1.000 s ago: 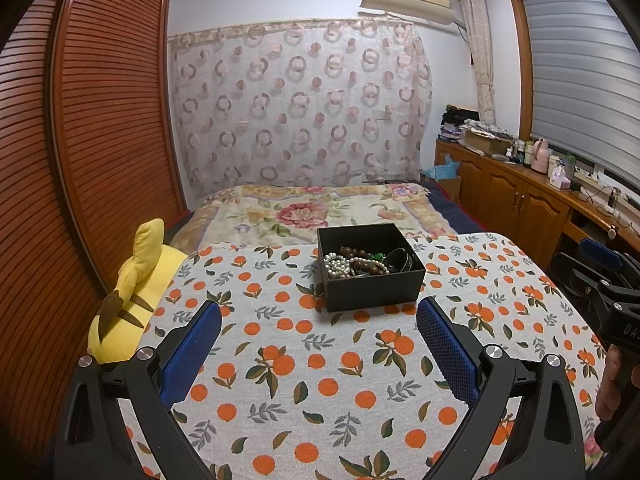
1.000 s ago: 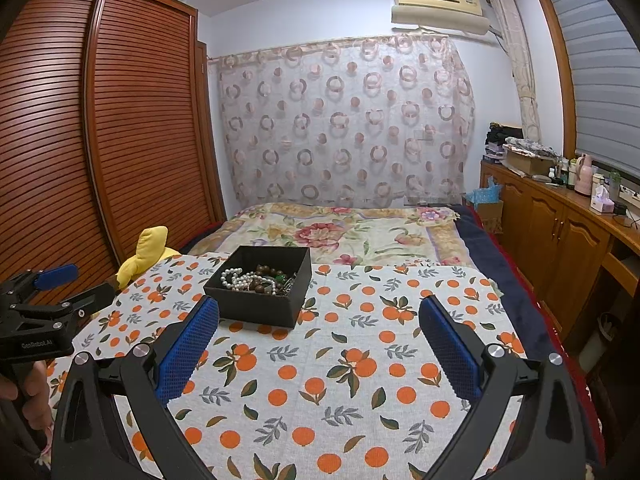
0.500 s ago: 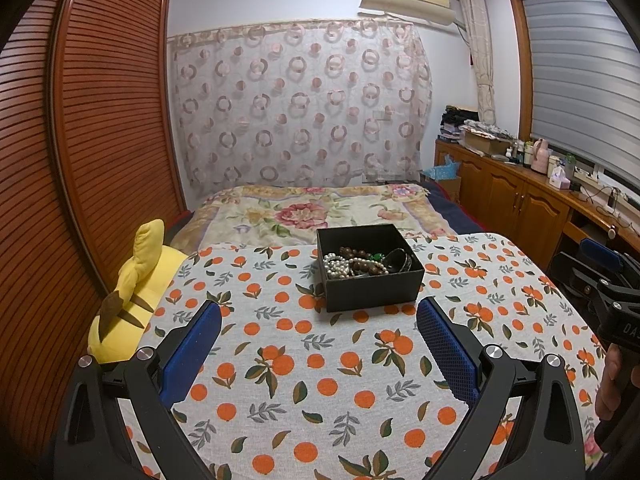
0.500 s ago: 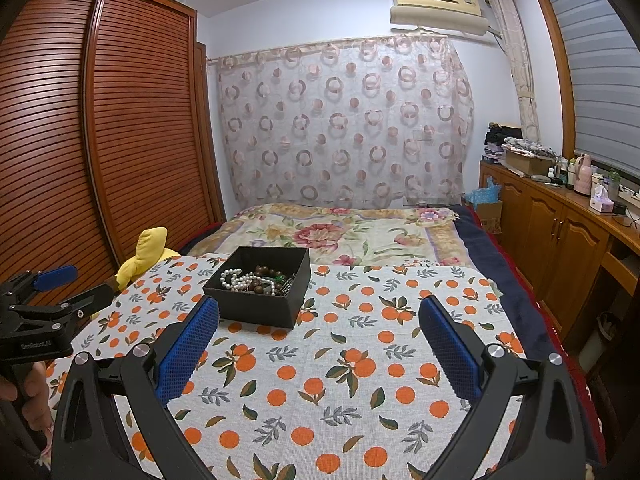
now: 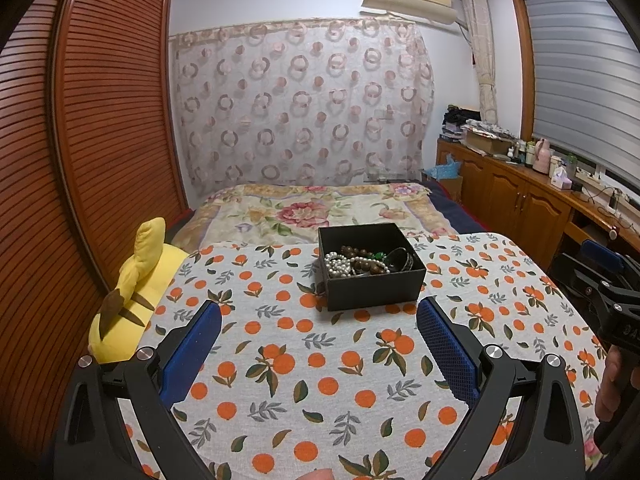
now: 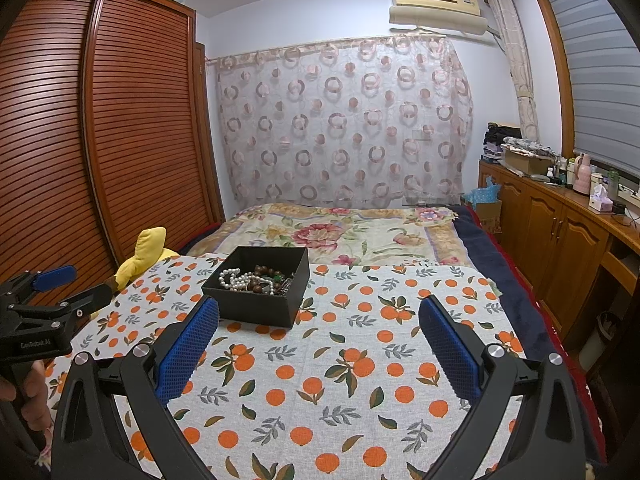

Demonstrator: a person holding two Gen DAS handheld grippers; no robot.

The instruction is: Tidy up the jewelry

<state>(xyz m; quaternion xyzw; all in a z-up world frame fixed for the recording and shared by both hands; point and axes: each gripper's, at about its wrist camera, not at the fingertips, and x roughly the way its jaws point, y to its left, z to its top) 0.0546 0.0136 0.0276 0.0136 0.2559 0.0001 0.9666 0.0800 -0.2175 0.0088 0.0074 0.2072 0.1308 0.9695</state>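
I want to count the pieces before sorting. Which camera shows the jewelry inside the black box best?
The left wrist view: the black box sits nearly centred, its interior open to the camera, so the pearl strand, brown beads and dark bangle show. The right wrist view shows the box off to the left, the same pile partly hidden.

An orange-print cloth (image 5: 320, 360) is covering the near surface, with a floral bedspread (image 5: 312, 212) lying on the bed beyond it. A black box (image 5: 374, 284) is sitting directly on the cloth, toward its far edge, and is holding a heap of jewelry (image 5: 360, 264). A yellow plush toy (image 5: 132, 292) is resting at the cloth's left edge, beside the wooden wardrobe (image 5: 80, 160)
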